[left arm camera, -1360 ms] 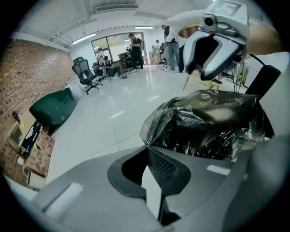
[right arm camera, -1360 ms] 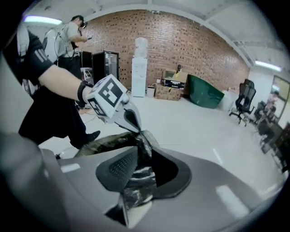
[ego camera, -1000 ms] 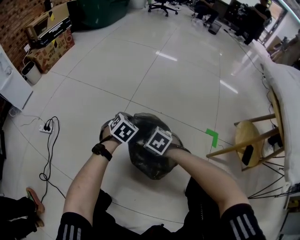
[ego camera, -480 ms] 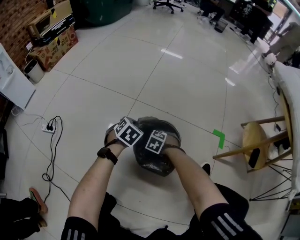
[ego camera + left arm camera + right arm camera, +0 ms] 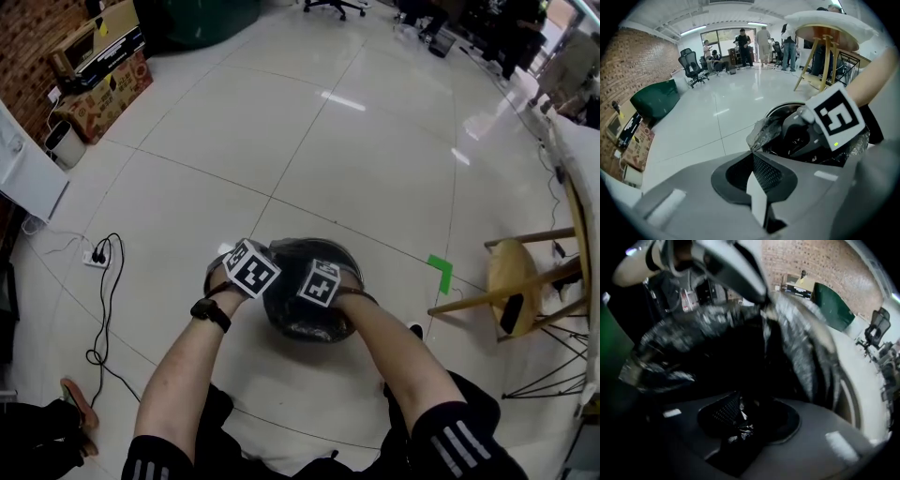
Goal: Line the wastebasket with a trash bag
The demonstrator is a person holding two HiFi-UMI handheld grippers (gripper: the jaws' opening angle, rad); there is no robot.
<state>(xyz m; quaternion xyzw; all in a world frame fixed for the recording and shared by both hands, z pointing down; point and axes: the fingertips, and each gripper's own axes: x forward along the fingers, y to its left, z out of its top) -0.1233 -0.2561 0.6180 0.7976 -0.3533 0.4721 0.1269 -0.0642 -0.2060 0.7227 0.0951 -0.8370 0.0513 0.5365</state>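
Lining seems nearly done: trash bag (image 5: 307,323) sits in the wastebasket (image 5: 847,397), and only its edge needs settling. Left gripper (image 5: 752,152) fingers pinch the film; right gripper (image 5: 740,420) fingers have just been opening, with film between them.

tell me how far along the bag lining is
Done: the trash bag sits in the wastebasket, film spilling over its rim. In hand: the left gripper pinches a bag edge shut; the right gripper has just been opening its fingers, film loose between them. Still to do: folding the edge evenly around the rim.
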